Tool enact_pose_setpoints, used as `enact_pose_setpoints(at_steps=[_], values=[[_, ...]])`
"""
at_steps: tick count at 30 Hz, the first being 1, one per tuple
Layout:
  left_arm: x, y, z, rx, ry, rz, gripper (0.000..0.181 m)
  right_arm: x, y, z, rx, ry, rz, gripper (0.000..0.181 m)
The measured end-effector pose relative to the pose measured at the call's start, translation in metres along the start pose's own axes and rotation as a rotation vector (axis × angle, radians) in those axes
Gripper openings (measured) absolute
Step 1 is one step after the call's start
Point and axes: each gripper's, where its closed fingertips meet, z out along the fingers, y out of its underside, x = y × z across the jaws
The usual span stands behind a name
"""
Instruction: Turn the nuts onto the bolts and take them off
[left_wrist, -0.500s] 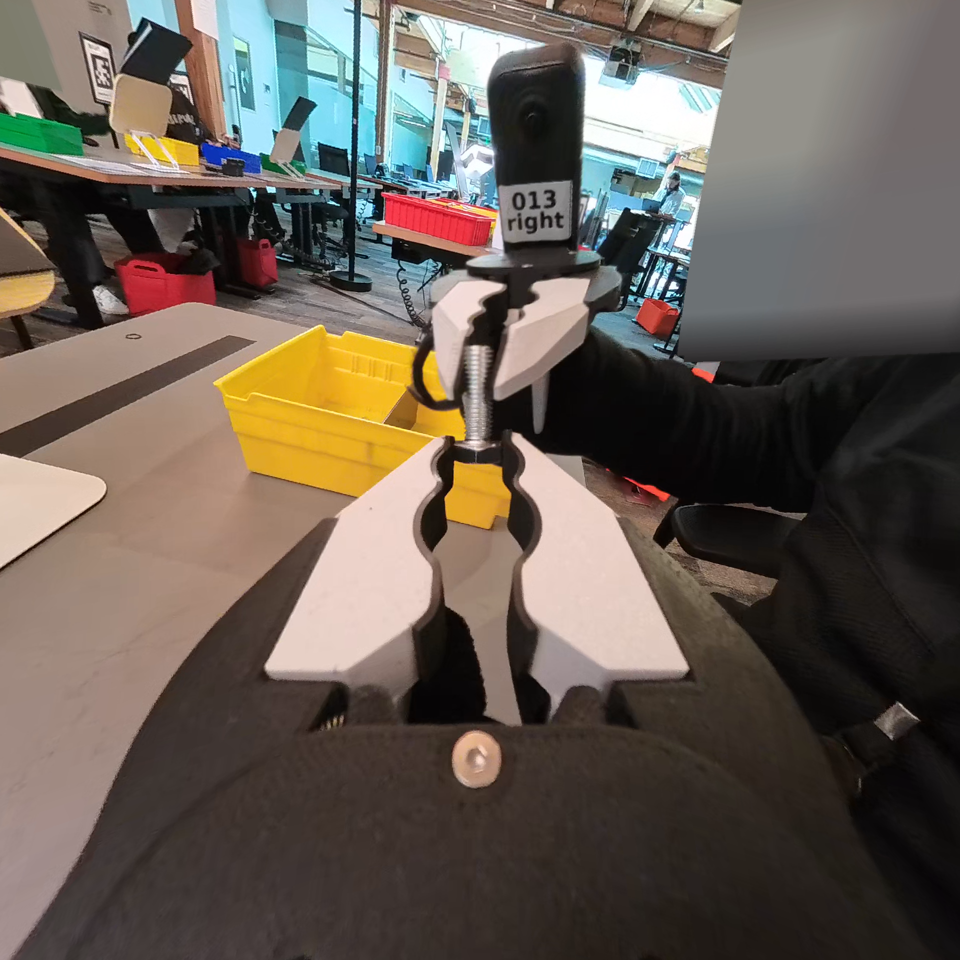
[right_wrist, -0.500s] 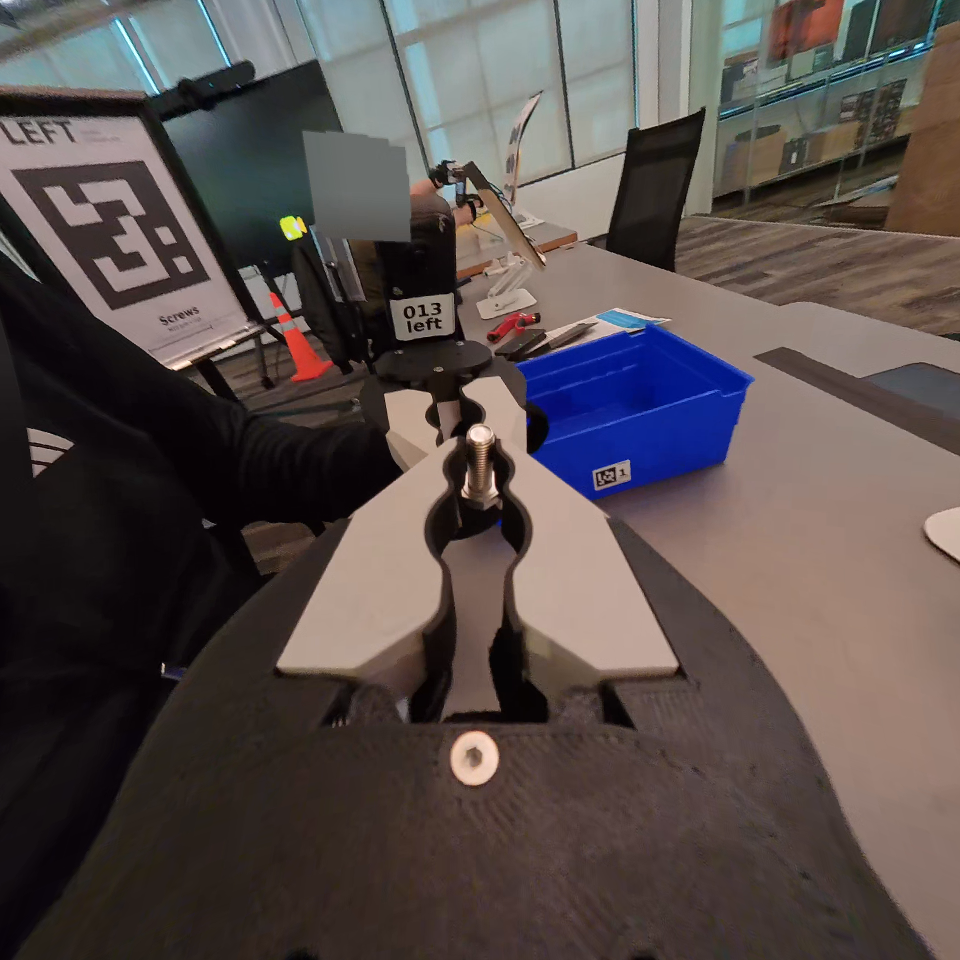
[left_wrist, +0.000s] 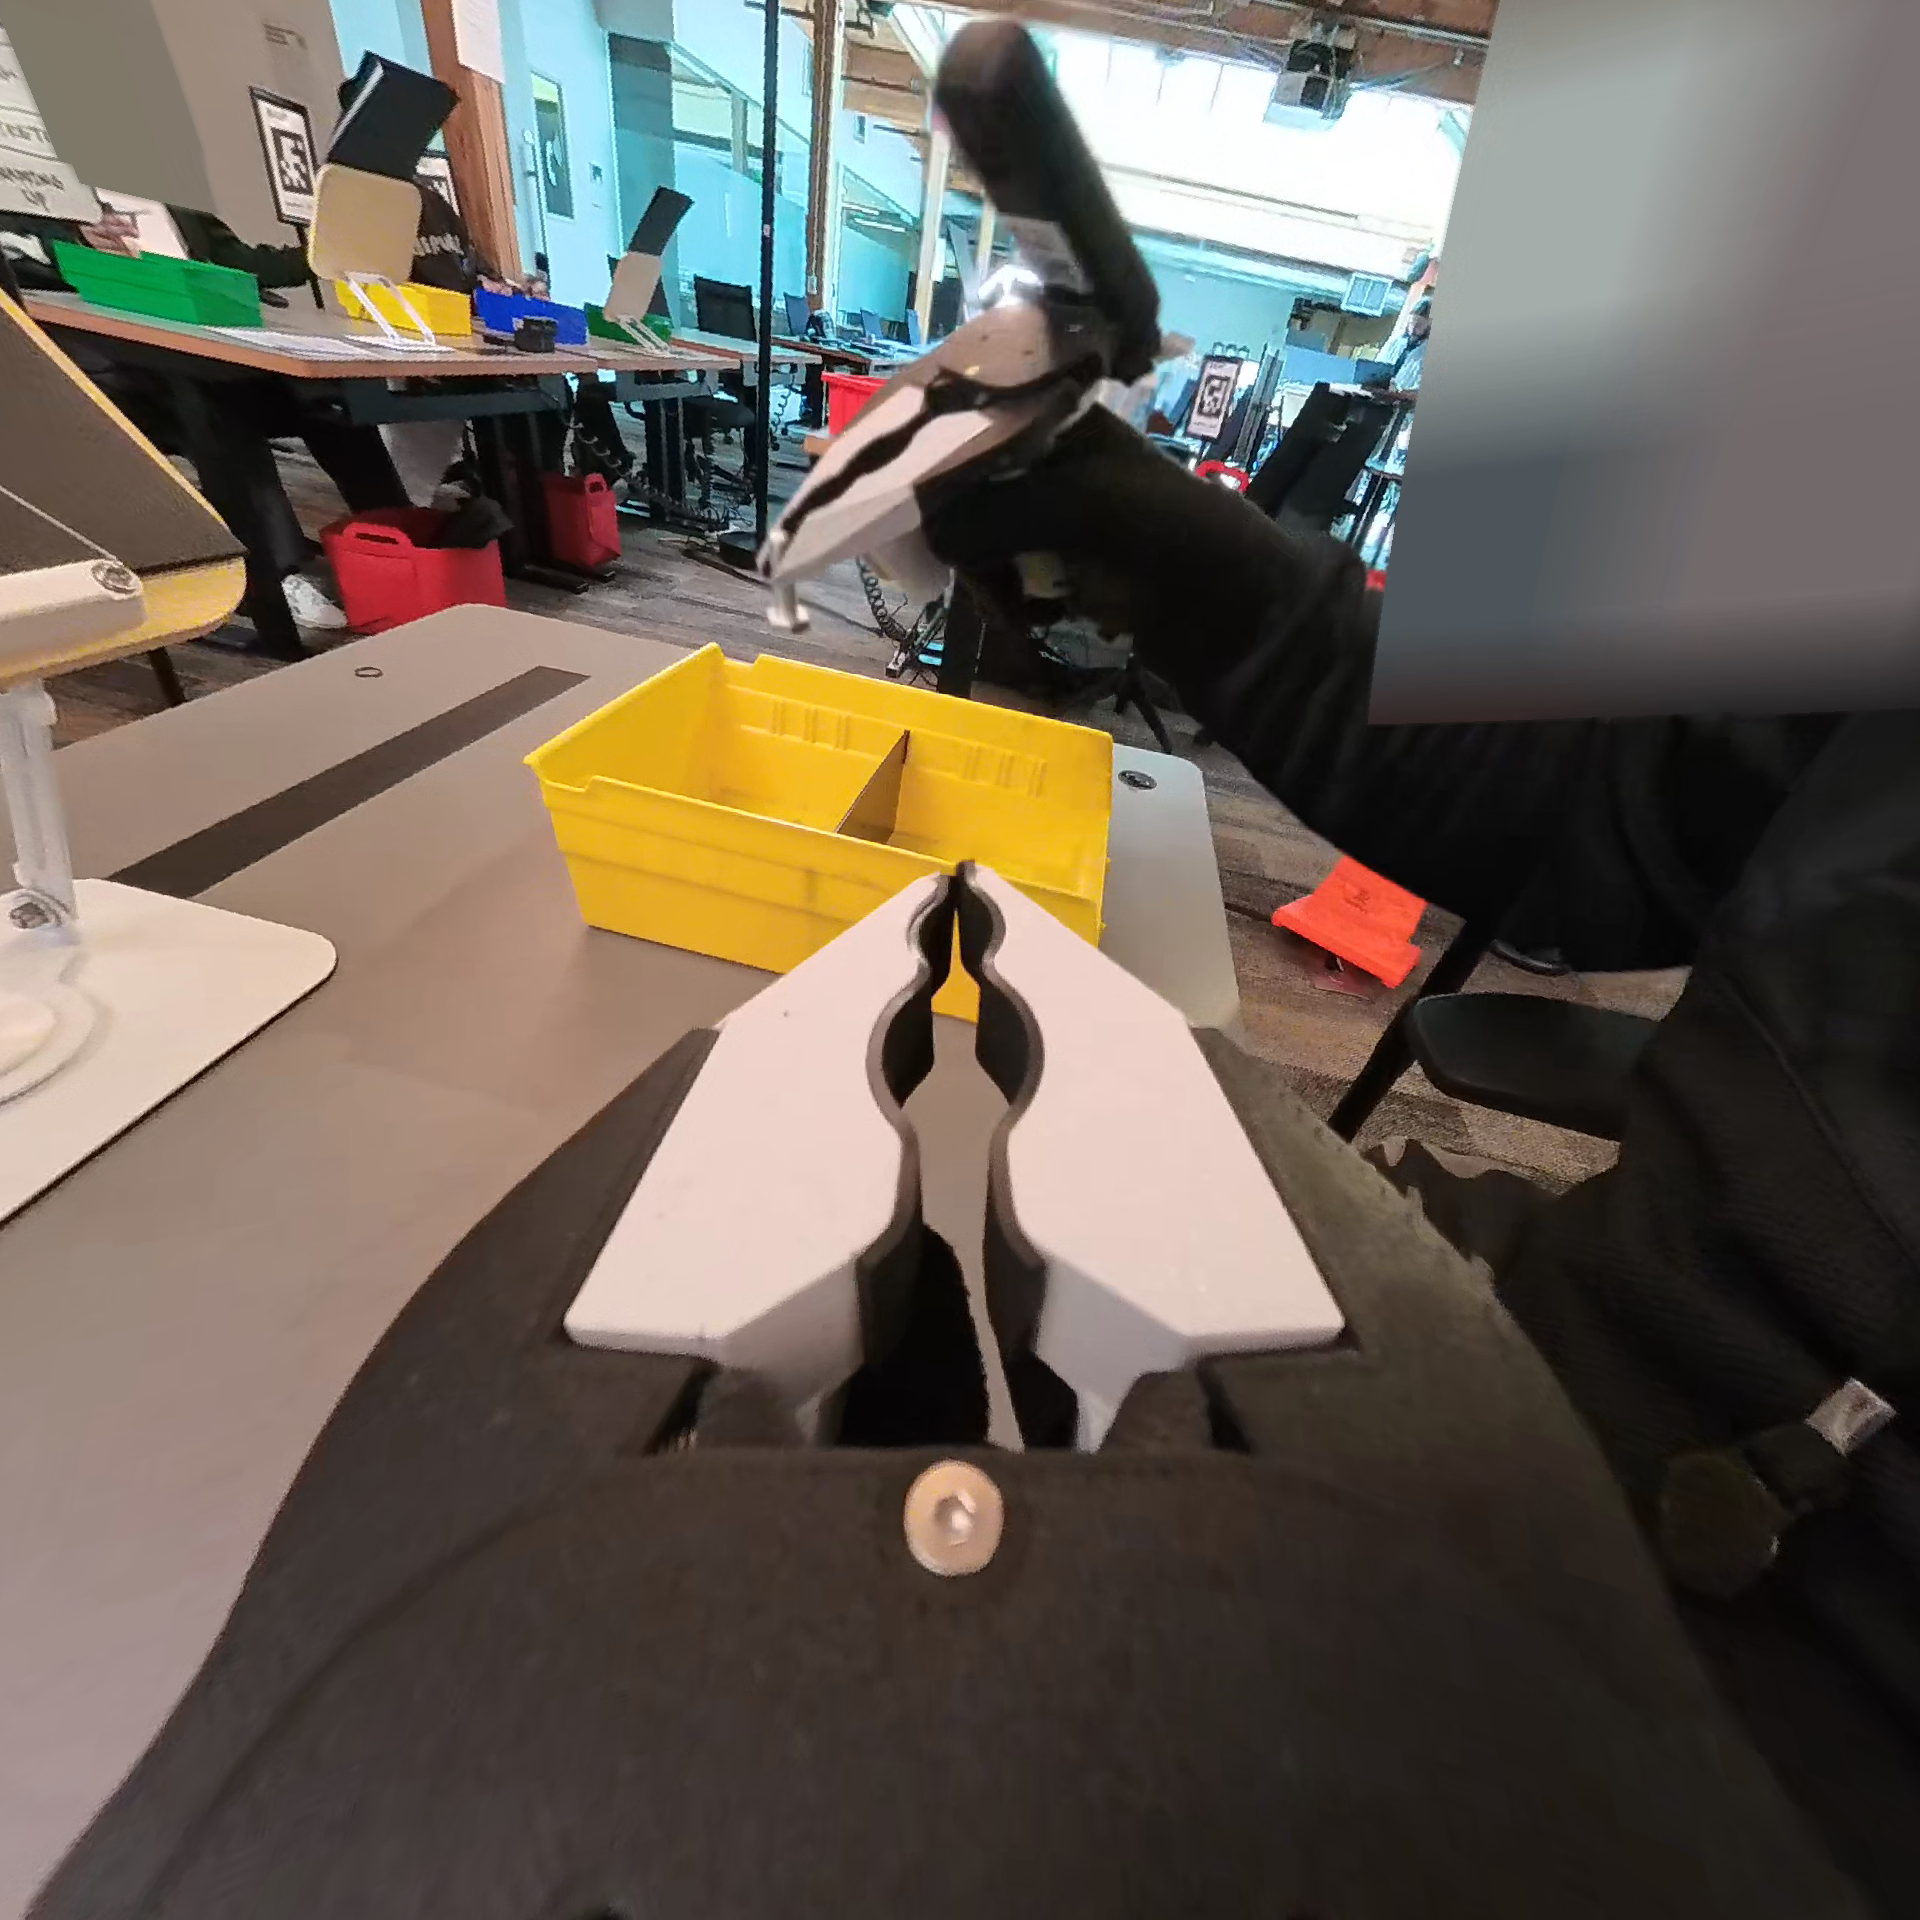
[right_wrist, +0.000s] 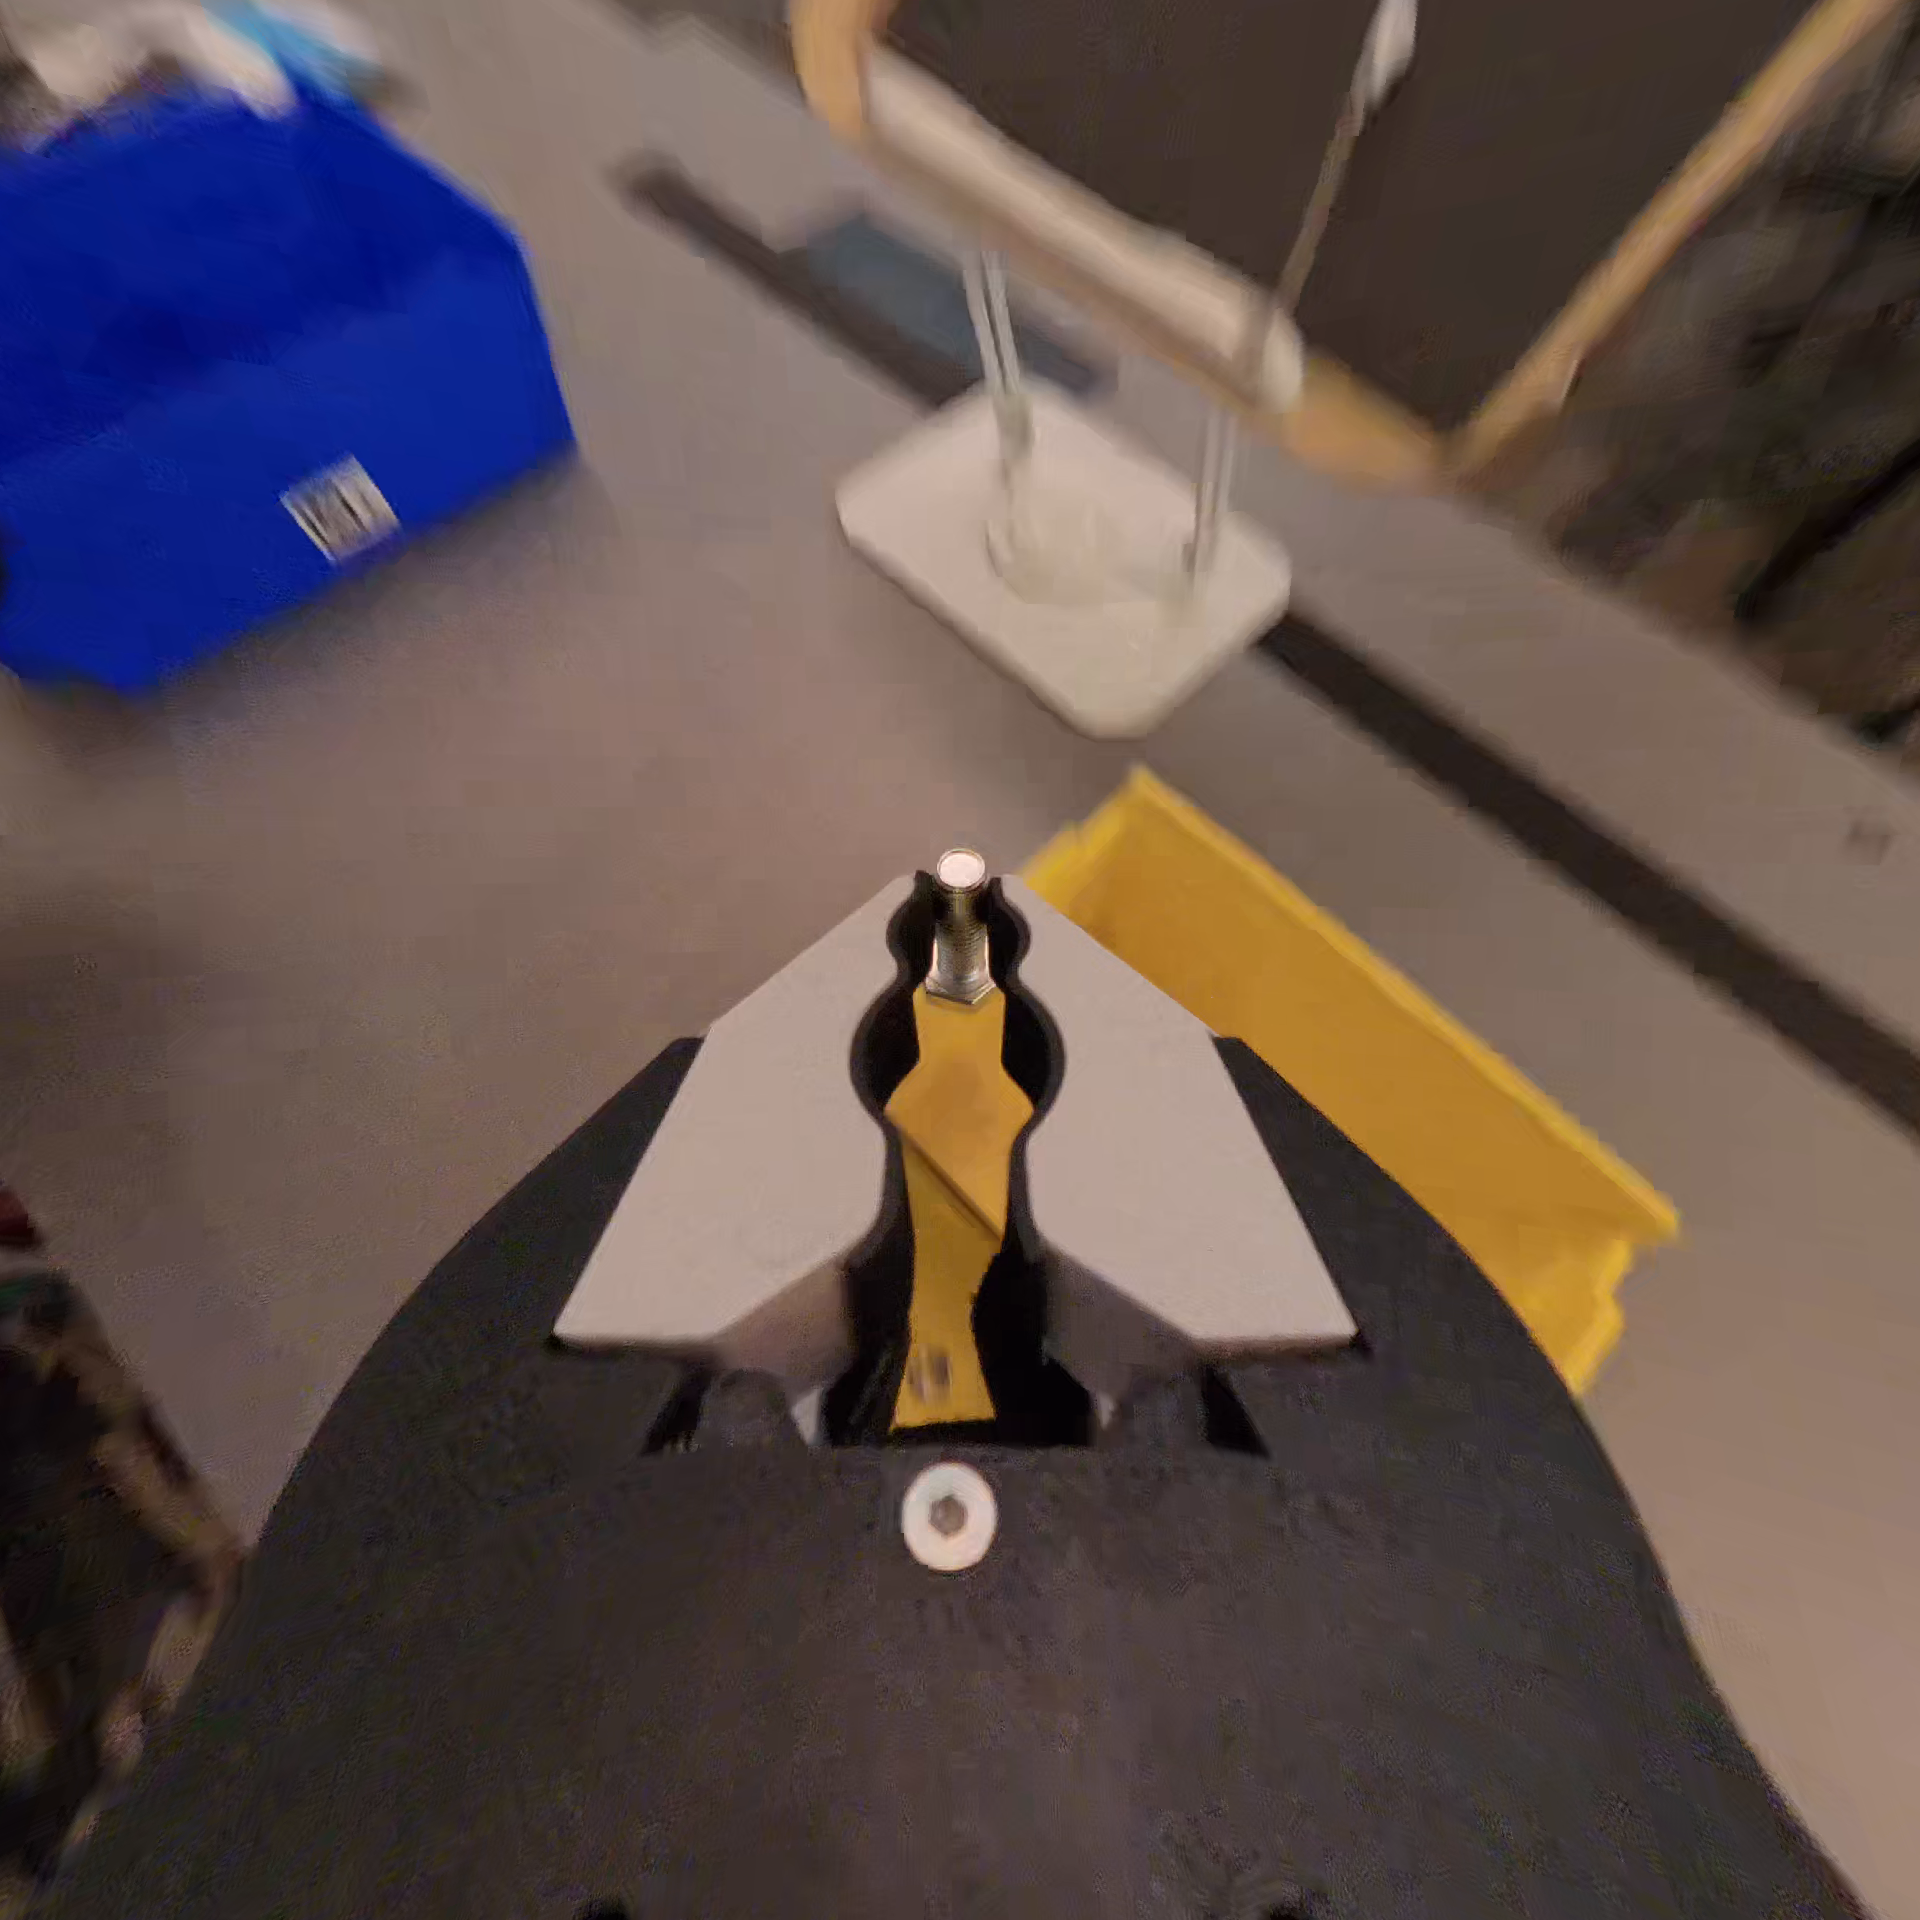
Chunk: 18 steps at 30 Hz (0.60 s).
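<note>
The right gripper (right_wrist: 961, 883) is clamped on a bolt (right_wrist: 958, 925), whose threaded end pokes out past the fingertips; a nut (right_wrist: 956, 987) sits on its shank. In the left wrist view this gripper (left_wrist: 784, 582) tilts down above the far side of the yellow bin (left_wrist: 821, 831). The left gripper (left_wrist: 958, 883) has its jaws closed on nothing, tips almost touching, near the bin. The bin sits on the grey table (left_wrist: 312, 1039), with a blue bin (right_wrist: 260, 416) to its left and a white stand (right_wrist: 1070, 582) farther off.
</note>
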Motion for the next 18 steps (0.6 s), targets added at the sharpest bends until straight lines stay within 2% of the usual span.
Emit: enact_pose_setpoints(at_steps=[4,8,12,13,14,15,18], values=[[-0.002,0.004,0.002,-0.014,-0.01,-0.005,0.0,0.054,0.065,0.013,-0.274,0.074,0.054,0.007],[-0.003,0.006,0.004,-0.026,-0.008,-0.015,0.0,0.065,0.126,0.04,-0.537,0.014,0.103,0.007],[-0.005,0.007,0.003,-0.032,-0.016,-0.01,0.0,0.073,0.168,0.057,-0.717,0.006,0.138,0.008],[-0.006,0.007,0.003,-0.033,-0.018,-0.01,0.0,0.076,0.176,0.059,-0.761,0.017,0.146,0.016],[-0.007,0.007,0.002,-0.033,-0.024,-0.011,0.0,0.079,0.179,0.061,-0.777,0.033,0.156,0.037],[-0.008,0.007,0.002,-0.033,-0.027,-0.01,0.0,0.082,0.174,0.064,-0.756,0.049,0.171,0.044],[-0.012,0.007,-0.001,-0.034,-0.044,-0.002,0.0,0.081,0.137,0.058,-0.614,0.067,0.179,0.043]])
